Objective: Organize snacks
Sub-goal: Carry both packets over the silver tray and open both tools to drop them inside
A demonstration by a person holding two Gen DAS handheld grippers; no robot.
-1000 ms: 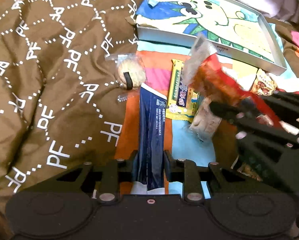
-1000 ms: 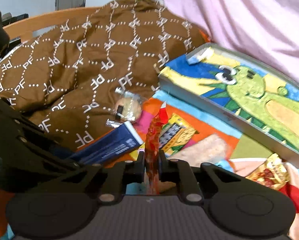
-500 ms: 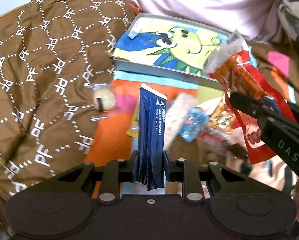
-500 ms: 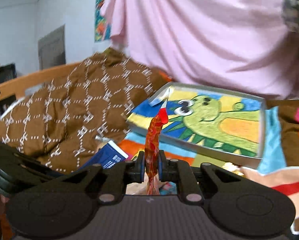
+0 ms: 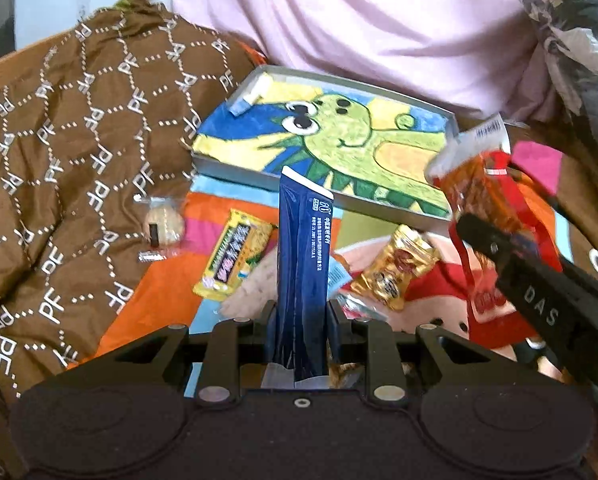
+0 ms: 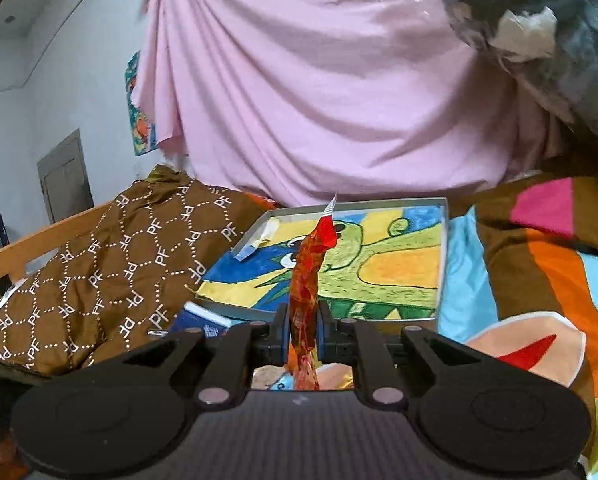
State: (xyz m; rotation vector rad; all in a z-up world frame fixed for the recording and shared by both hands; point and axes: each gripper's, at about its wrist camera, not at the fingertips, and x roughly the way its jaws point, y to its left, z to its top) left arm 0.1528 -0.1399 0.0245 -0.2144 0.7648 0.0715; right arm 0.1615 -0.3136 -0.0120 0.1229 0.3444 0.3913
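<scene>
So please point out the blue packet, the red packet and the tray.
blue packet (image 5: 302,248), left wrist view, middle of its face
red packet (image 6: 306,280), right wrist view, twisted middle
tray (image 6: 443,240), right wrist view, right rim

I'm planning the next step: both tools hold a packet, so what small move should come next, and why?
Probably carry the right tool forward over the dinosaur tray and release the red packet there. The tray lies just ahead and holds no snacks. The left tool can follow with its blue packet.
</scene>
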